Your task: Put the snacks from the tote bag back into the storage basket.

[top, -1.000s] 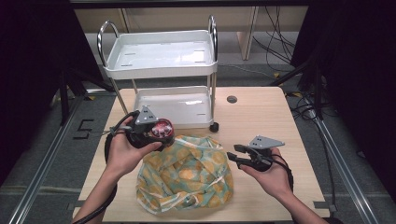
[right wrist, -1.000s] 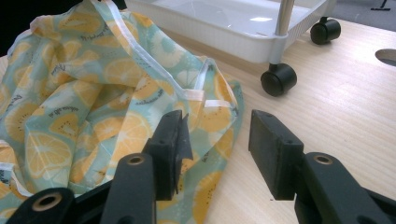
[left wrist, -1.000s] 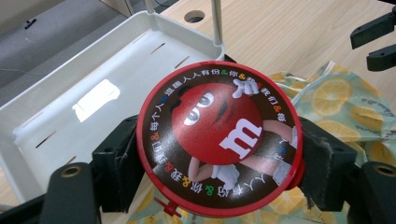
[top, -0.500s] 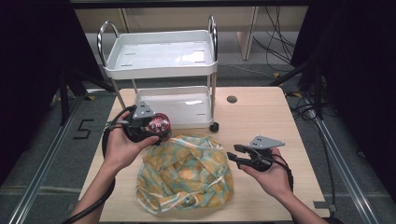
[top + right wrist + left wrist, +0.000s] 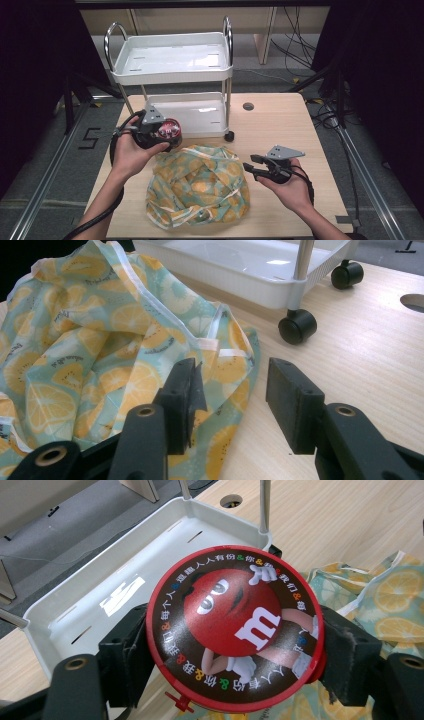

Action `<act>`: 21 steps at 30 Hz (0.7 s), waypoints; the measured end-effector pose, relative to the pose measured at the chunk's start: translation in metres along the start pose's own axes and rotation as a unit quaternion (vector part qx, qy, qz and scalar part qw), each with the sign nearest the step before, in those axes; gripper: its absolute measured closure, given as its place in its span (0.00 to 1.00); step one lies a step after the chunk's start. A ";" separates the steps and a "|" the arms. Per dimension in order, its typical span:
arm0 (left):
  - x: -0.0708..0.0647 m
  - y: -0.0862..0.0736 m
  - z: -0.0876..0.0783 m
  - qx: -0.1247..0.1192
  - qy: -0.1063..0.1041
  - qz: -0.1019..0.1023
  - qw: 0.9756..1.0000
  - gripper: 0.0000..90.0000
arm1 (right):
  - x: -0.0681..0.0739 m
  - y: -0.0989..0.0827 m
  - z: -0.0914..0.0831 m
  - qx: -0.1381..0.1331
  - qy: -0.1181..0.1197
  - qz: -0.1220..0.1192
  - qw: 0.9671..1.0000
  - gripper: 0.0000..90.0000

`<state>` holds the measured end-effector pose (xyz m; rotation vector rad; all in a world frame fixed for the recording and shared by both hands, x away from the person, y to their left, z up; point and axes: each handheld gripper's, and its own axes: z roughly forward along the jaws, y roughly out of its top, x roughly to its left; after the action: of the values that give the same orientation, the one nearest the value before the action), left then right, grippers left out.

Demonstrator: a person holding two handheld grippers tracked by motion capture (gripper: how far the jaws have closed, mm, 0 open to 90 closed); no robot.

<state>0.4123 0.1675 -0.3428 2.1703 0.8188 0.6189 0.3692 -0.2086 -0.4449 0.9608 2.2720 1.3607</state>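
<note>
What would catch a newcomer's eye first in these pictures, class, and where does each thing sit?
First, the round red tin with a cartoon candy figure on its lid, clamped in the left gripper just in front of the white cart's lower tray. Next, the orange-slice patterned cloth bag, crumpled mid-table. The right gripper hangs open at the bag's right edge.

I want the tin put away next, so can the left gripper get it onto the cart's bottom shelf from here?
Probably yes. The left gripper holds the red tin beside the cart's bottom shelf, with nothing between; only the top shelf overhangs.
</note>
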 end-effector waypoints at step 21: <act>0.015 -0.004 0.011 -0.005 0.003 0.002 1.000 0.28 | 0.002 -0.001 0.000 -0.001 -0.003 0.015 1.000 0.62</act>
<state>0.4280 0.1749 -0.3502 2.1628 0.8141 0.6292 0.3673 -0.2072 -0.4453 1.0017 2.2609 1.3698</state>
